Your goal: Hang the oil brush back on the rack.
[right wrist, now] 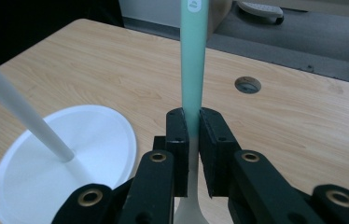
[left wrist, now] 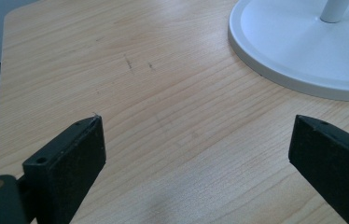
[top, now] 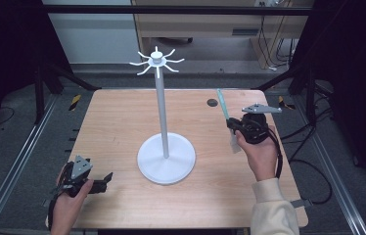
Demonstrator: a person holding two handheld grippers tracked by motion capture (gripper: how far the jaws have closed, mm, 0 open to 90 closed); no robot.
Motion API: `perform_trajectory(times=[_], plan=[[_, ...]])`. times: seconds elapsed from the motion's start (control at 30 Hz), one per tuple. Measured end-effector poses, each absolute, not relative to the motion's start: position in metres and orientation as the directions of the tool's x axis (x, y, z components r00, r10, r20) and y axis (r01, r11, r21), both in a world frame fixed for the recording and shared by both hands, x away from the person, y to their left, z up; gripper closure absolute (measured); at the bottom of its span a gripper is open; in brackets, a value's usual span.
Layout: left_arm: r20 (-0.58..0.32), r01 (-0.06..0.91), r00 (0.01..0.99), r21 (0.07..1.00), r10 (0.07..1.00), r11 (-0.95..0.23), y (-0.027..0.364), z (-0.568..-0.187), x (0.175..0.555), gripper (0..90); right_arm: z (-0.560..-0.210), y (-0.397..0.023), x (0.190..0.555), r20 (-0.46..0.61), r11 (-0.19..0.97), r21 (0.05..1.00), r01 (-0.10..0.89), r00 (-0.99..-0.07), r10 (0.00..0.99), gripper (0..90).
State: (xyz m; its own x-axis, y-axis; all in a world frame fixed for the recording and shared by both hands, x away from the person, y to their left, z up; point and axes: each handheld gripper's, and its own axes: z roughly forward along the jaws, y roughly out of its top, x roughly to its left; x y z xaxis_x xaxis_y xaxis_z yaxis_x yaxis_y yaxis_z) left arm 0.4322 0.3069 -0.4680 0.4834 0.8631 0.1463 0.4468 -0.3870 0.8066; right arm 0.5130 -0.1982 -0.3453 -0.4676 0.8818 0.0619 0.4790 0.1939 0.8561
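The right tongs (right wrist: 192,140) are clamped on a utensil (right wrist: 193,56) with a mint-green handle and a white lower end, gripping it where green meets white; the handle rises upright between the jaws, and in the high view it slants up and away above the right side of the worktop (top: 122,122). The left tongs (left wrist: 196,154) stand wide apart with nothing between them, low over the worktop near its front left corner. A white stand (top: 161,103) with curved hooks on top rises from a round base (top: 166,159) at mid-worktop, between the two hands.
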Motion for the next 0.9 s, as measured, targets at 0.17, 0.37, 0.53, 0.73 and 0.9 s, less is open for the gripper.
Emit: perform_trajectory(times=[0.17,0.37,0.53,0.73,0.9], plan=[[0.147,0.447,0.484,0.806,0.863,-0.388,0.307,-0.468,0.432,3.4,-0.341,-0.196,0.51,0.068,0.181,0.872,0.455,-0.479,0.875,82.7],[0.147,0.448,0.486,0.804,0.862,-0.39,0.306,-0.469,0.432,3.4,-0.334,-0.192,0.507,0.071,0.173,0.887,0.428,-0.497,0.865,82.7],[0.149,0.447,0.485,0.804,0.862,-0.391,0.306,-0.468,0.432,3.4,-0.329,-0.188,0.504,0.077,0.165,0.897,0.41,-0.513,0.855,82.7],[0.148,0.447,0.486,0.805,0.861,-0.391,0.307,-0.469,0.432,3.4,-0.319,-0.182,0.498,0.079,0.153,0.915,0.374,-0.538,0.84,82.7],[0.151,0.446,0.485,0.804,0.861,-0.393,0.306,-0.468,0.432,3.4,-0.31,-0.178,0.492,0.076,0.145,0.929,0.342,-0.556,0.827,82.7]])
